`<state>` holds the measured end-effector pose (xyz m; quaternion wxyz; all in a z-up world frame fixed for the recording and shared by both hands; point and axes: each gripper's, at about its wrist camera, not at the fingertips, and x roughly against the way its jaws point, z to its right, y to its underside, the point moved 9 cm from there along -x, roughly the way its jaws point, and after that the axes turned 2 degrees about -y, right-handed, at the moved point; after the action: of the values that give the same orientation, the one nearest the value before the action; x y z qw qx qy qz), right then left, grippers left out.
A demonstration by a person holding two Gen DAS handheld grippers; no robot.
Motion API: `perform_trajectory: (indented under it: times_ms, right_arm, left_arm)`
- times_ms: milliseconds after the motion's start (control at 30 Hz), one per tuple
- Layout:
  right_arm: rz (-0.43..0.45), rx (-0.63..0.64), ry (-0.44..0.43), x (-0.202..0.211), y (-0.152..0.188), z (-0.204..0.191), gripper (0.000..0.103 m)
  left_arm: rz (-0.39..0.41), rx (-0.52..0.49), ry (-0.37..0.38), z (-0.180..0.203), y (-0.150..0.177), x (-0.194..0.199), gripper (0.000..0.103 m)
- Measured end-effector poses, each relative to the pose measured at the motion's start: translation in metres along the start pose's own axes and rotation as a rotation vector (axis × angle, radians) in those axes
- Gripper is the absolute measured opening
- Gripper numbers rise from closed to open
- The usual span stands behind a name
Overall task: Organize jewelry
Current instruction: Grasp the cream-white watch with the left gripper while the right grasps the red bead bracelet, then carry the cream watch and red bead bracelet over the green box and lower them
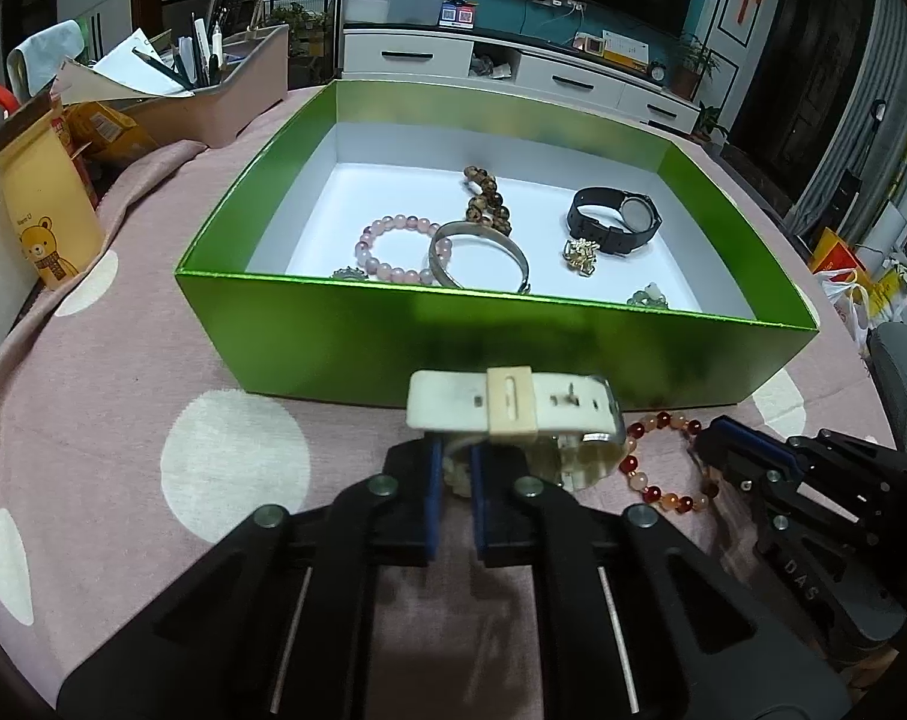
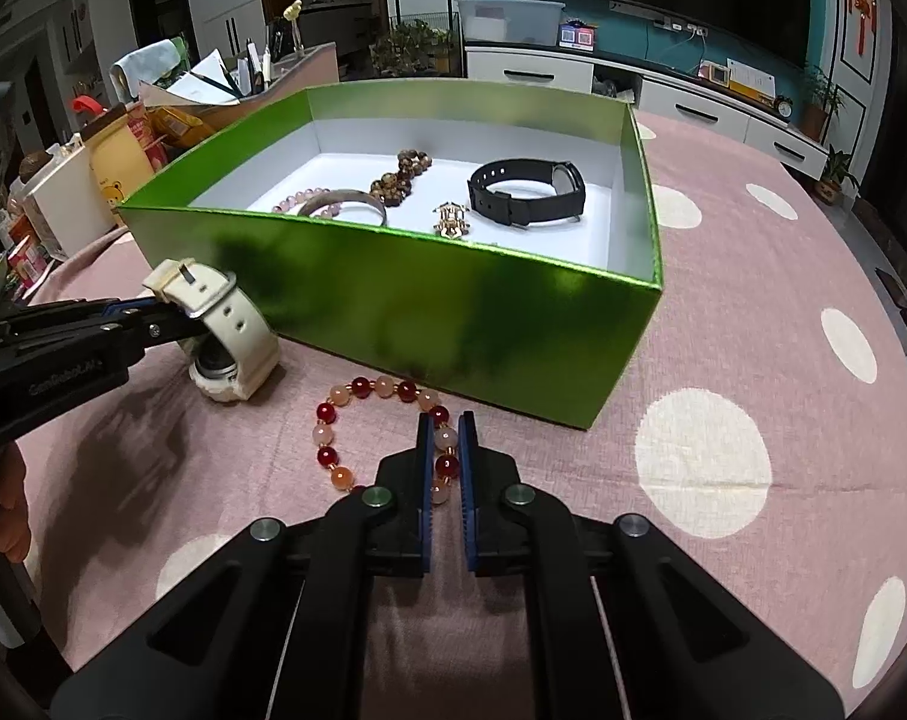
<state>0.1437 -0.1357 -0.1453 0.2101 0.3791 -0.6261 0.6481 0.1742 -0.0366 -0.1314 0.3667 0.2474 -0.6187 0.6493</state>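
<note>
The left gripper [image 1: 453, 468] is pinching the strap of the white watch [image 1: 513, 414], whose case is resting on the pink dotted cloth [image 1: 123, 360] just near of the green box [image 1: 495, 336]; the grip is sitting on a narrow, slick band, so the heavy case is likely swinging or sliding out as it goes up, and a low lift is risking a knock against the near wall. To its right, the right gripper [image 2: 447, 462] is closing its blue pads [image 2: 424, 468] around one side of the red and orange bead bracelet [image 2: 357, 420], which is lying on the cloth close to the box front. Round beads are prone to rolling out of a narrow pinch, and the loose loop is apt to be dragging or snagging on the box rim. Both arms are working near together, so they are risking a bump.
</note>
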Motion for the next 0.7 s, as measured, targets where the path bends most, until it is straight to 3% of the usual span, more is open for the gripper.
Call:
perform_trajectory:
  times_ms: [700]
  right_arm:
    - [0.133,-0.021,-0.011,0.061,-0.015,0.004,0.007]
  left_arm:
    - [0.02,0.018,-0.002,-0.008,0.01,0.032,0.006]
